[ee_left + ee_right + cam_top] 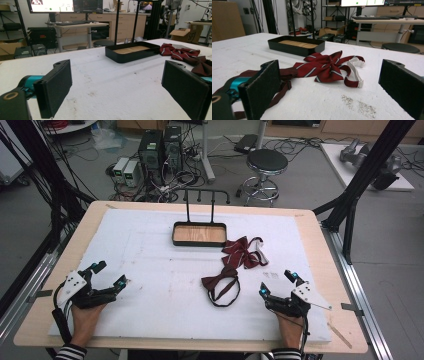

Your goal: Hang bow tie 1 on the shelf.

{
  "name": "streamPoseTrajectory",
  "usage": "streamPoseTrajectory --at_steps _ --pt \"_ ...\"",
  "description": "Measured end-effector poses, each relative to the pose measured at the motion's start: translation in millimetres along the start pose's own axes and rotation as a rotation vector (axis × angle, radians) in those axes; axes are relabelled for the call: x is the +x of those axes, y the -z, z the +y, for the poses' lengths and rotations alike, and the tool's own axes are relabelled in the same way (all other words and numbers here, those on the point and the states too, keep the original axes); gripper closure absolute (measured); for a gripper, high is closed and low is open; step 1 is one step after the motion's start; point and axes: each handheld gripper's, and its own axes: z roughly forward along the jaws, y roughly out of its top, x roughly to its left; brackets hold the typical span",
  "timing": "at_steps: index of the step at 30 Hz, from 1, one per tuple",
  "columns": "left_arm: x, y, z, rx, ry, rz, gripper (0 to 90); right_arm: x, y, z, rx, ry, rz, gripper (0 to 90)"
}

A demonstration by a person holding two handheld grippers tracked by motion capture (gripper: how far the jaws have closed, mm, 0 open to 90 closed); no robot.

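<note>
Gaping right gripper (278, 283), nothing held

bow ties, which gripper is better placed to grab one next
Right. The right gripper rests open just beside the plain dark red bow tie, with the striped bow tie beyond it. The left gripper, also open, sits at the far left of the white mat.

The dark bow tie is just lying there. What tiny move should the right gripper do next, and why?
Probably ease the right gripper forward and left toward the dark bow tie. Its jaws stand wide open with nothing in them, and that tie lies nearest, just beside it on the white mat.
</note>
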Motion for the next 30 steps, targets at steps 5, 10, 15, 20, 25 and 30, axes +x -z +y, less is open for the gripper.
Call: streamPoseTrajectory --at_steps 5,10,15,20,25,30 --pt "-0.3 0.0 -0.1 -0.002 -0.001 0.003 10.0 -1.4 -0.9 0.8 0.007 -0.013 -0.006 3.1" --pt "0.0 0.0 0.0 0.000 0.000 0.001 10.0 -1.3 -2.9 6.8 0.034 0.003 0.006 3.1" --pt "-0.2 -0.1 -0.1 -0.001 0.000 0.002 10.0 -5.6 -3.4 19.2 0.037 -0.015 -0.003 3.1" --pt "0.1 -0.1 0.0 -0.001 0.005 0.002 10.0 -8.5 -6.6 34.1 0.067 -0.008 0.000 3.1" --pt "0.1 -0.2 0.1 0.004 0.003 0.001 10.0 -11.1 -13.7 50.0 0.095 0.003 0.002 3.1" --pt "0.1 -0.3 0.1 0.003 0.004 0.000 10.0 -10.7 -24.4 65.9 0.123 0.027 0.012 3.1"
